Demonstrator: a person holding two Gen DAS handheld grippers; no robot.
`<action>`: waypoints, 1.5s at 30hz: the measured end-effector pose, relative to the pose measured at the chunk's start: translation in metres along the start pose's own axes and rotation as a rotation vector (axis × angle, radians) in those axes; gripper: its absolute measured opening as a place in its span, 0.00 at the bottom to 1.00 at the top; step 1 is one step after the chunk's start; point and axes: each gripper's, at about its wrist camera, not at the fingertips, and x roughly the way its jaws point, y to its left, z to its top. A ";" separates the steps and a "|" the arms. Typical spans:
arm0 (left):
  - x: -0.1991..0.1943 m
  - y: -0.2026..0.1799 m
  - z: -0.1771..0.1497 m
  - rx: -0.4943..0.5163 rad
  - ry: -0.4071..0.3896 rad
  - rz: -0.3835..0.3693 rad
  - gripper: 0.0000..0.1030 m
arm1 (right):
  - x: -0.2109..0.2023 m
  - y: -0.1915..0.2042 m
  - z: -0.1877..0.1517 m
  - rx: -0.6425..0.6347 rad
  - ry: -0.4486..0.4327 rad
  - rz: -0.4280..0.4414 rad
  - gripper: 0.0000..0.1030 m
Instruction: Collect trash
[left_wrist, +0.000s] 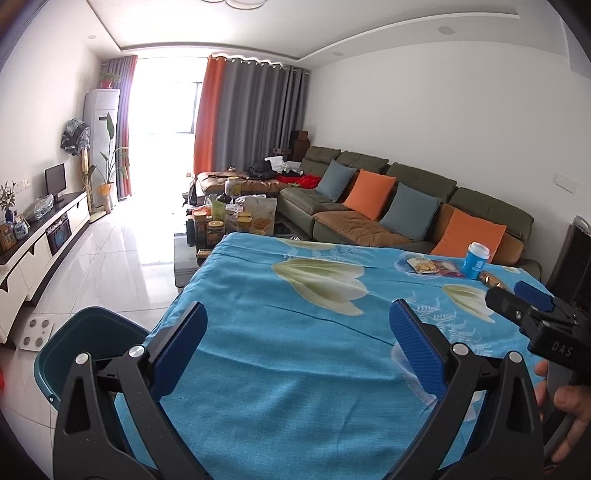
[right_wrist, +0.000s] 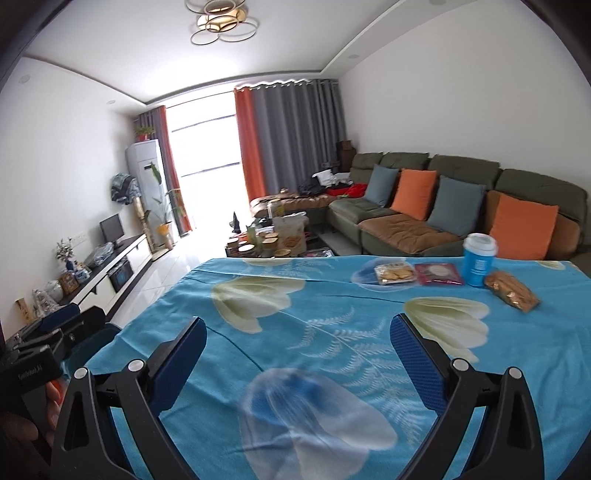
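Note:
On the far right of the blue flowered tablecloth (right_wrist: 295, 295) lie a clear cracker packet (right_wrist: 394, 274), a red wrapper (right_wrist: 439, 274), a blue cup with a white lid (right_wrist: 479, 259) and a brown snack bag (right_wrist: 511, 291). The same cup (left_wrist: 476, 260), cracker packet (left_wrist: 421, 265) and snack bag (left_wrist: 493, 280) show in the left wrist view. A dark teal bin (left_wrist: 88, 347) stands on the floor at the table's left corner. My left gripper (left_wrist: 299, 325) is open above the near cloth, empty. My right gripper (right_wrist: 299, 339) is open too, short of the trash.
A green sofa (right_wrist: 461, 206) with orange and grey cushions lines the right wall behind the table. A low coffee table (left_wrist: 229, 221) crowded with jars stands beyond the far edge. A white TV cabinet (left_wrist: 40, 240) runs along the left wall, with a scale (left_wrist: 35, 334) on the tiled floor.

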 end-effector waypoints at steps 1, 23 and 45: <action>-0.002 -0.002 0.000 0.001 -0.004 -0.005 0.94 | -0.004 -0.001 -0.002 0.000 -0.003 -0.008 0.93; -0.024 -0.029 -0.011 0.073 -0.050 -0.114 0.94 | -0.040 0.002 -0.018 -0.013 -0.059 -0.111 0.93; -0.078 -0.025 -0.019 0.075 -0.211 -0.123 0.94 | -0.087 0.033 -0.037 -0.074 -0.231 -0.119 0.93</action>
